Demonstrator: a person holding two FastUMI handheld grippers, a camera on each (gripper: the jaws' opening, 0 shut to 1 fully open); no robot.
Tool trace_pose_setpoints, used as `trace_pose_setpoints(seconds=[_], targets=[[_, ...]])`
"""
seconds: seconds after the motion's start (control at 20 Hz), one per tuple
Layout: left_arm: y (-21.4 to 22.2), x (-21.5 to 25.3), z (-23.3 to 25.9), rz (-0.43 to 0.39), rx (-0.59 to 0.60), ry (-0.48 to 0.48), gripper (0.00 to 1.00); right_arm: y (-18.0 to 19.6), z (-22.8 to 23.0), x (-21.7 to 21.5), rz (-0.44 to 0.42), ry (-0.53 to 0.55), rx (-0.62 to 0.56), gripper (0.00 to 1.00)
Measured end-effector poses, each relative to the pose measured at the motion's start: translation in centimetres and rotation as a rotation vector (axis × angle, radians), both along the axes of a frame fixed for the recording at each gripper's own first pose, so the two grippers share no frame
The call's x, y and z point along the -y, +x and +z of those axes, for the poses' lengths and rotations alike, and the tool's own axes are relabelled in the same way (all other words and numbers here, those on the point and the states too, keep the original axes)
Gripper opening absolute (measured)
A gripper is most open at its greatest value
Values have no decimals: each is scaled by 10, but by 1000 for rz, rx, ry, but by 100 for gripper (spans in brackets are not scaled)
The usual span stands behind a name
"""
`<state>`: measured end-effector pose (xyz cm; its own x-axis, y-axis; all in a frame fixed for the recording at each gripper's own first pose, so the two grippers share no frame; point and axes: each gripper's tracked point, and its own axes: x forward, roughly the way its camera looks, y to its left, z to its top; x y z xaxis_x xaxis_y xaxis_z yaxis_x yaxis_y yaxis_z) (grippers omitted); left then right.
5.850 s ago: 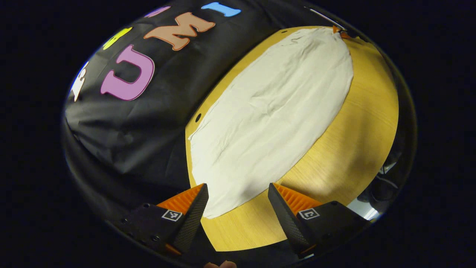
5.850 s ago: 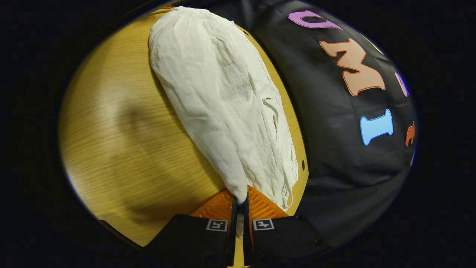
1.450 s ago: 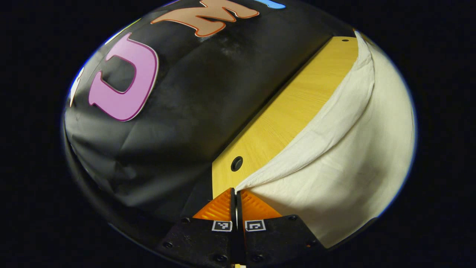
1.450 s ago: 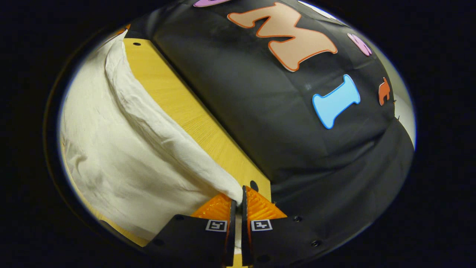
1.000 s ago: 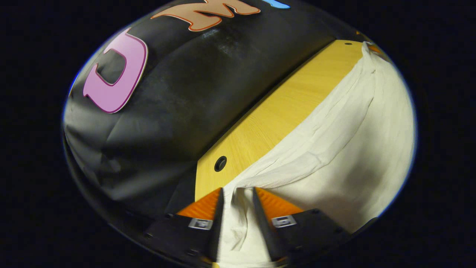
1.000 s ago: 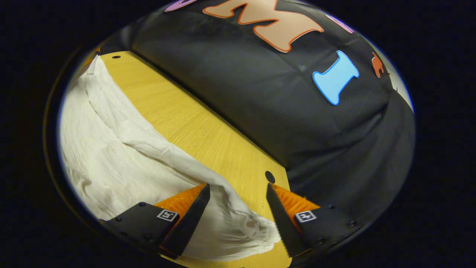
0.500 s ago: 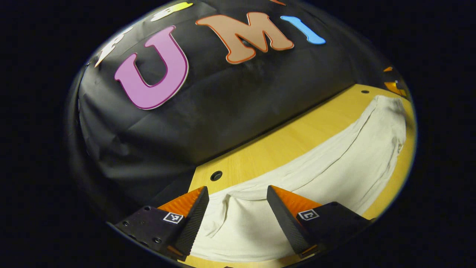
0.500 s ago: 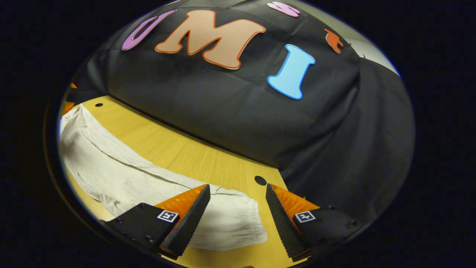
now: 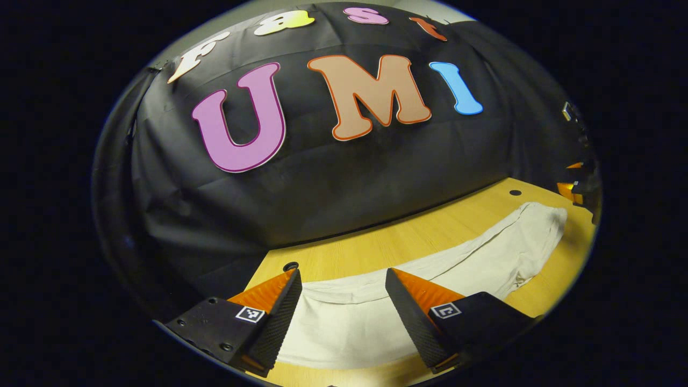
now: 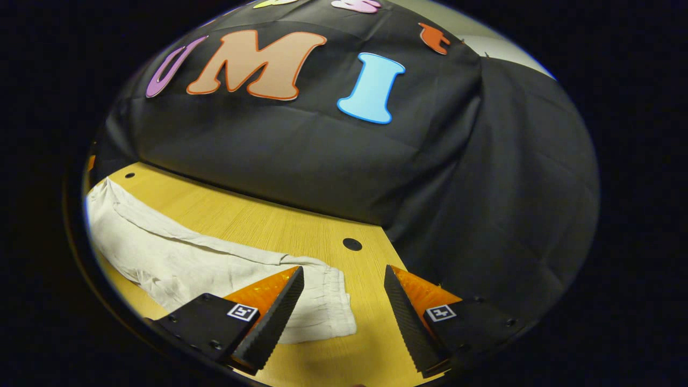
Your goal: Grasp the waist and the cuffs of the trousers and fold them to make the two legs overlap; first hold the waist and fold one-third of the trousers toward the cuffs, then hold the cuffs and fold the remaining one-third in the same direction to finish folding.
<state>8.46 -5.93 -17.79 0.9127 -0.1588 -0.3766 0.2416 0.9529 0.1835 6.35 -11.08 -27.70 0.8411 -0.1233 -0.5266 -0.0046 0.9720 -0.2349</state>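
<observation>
Left gripper (image 9: 341, 290): fingers spread wide, holding nothing; it hangs above the cuff end of the trousers (image 9: 430, 285), probably so the cloth lies free.
Right gripper (image 10: 341, 290): fingers likewise spread, empty, above the gathered waist (image 10: 328, 306); judged ready for the waist grasp that the first third-fold needs.
Trousers: one long pale strip lying flat on the table (image 10: 279, 226), parallel to its far edge, so the legs seem to overlap.
Waist end: near the table's right far corner, beside a round hole (image 10: 352, 244).
Cuff end: near the left far corner hole (image 9: 291, 266).
Containers: I see none.
Risk: thin cloth may shift when pinched.
</observation>
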Motion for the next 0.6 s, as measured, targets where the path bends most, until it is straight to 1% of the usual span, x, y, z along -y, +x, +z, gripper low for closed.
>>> trace_pose_setpoints(seconds=[0.15,0.3,0.35,0.4,0.5,0.55,0.6], targets=[[-18,1,5,20,1,-43,95,-14,-21,13,-72,90,-54,98],[-27,0,13,44,3,-53,96,-24,-40,28,-186,207,-96,97],[-29,0,15,50,5,-53,96,-28,-49,32,-224,250,-113,100],[-31,0,15,55,7,-50,96,-31,-58,36,-261,286,-135,98],[-38,-1,16,62,5,-37,95,-38,-77,41,-313,342,-173,99],[-42,-1,16,66,3,-31,96,-40,-84,39,-332,365,-193,93],[-46,-1,14,69,-1,-27,96,-42,-89,39,-344,386,-206,92]])
